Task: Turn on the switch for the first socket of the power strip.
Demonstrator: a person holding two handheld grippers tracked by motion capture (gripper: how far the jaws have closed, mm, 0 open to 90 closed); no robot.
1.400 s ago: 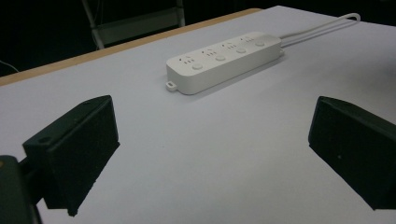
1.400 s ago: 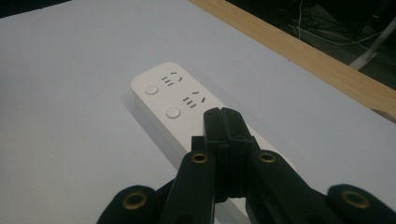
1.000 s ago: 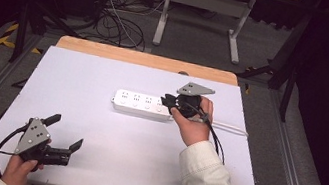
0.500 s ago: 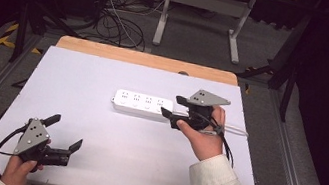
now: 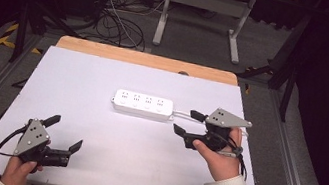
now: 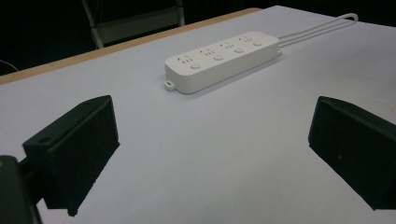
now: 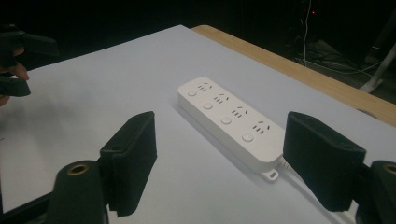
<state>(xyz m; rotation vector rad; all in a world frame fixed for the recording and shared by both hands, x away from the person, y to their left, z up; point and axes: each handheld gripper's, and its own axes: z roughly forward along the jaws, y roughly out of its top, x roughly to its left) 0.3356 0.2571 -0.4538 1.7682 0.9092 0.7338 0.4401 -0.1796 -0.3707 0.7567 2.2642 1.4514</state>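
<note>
While left gripper (image 5: 62,137) rests released at lower left, right gripper (image 5: 186,122) has backed rightward off power strip (image 5: 143,104), fingers just opened, nothing between.

The white plastic four-socket power strip's (image 5: 143,105) thin white cable (image 5: 184,116) passes behind the right gripper (image 5: 186,122) in the high view. The strip's socket markings are too small to read. In the left gripper view the cable runs off the top edge.
</note>
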